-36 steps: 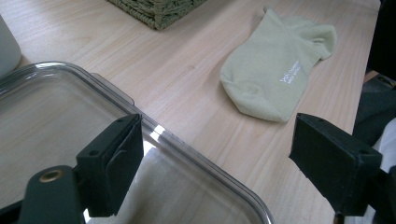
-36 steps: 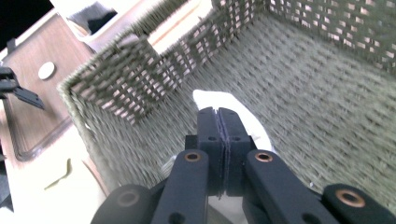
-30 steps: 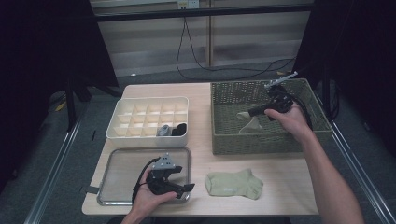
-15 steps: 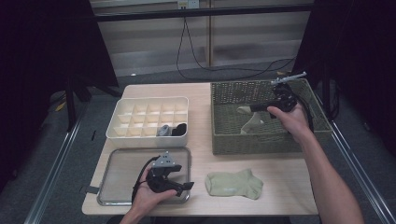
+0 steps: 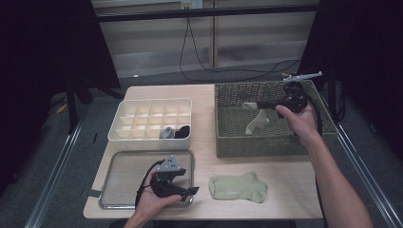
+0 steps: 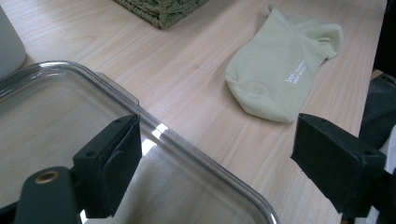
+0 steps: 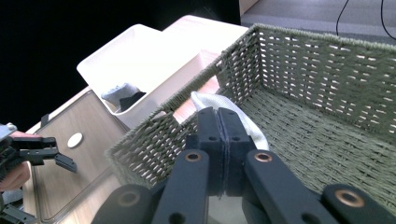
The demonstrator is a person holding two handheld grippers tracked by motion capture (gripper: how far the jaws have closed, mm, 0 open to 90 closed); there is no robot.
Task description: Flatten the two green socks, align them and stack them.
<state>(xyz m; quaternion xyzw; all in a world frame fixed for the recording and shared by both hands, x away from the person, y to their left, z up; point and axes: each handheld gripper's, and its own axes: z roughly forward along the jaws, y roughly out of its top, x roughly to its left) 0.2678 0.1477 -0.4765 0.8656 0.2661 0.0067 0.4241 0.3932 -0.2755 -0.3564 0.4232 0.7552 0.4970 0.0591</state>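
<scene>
Now | right gripper point(image 5: 253, 105) pinching white sock point(image 5: 256, 122), lifting it clear of basket point(image 5: 273, 142) | left gripper point(image 5: 189, 191) waiting, jaws spread, over tray point(image 5: 119, 166)

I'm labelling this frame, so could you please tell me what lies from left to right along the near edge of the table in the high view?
Clear tray → left gripper, jaws open over the tray's right end → green sock flat on the table → the person's right forearm.

White sock point(image 7: 236, 112): mostly hidden behind closed jaws. Divided box point(image 7: 135, 60): its dark and grey contents too small to identify.
</scene>
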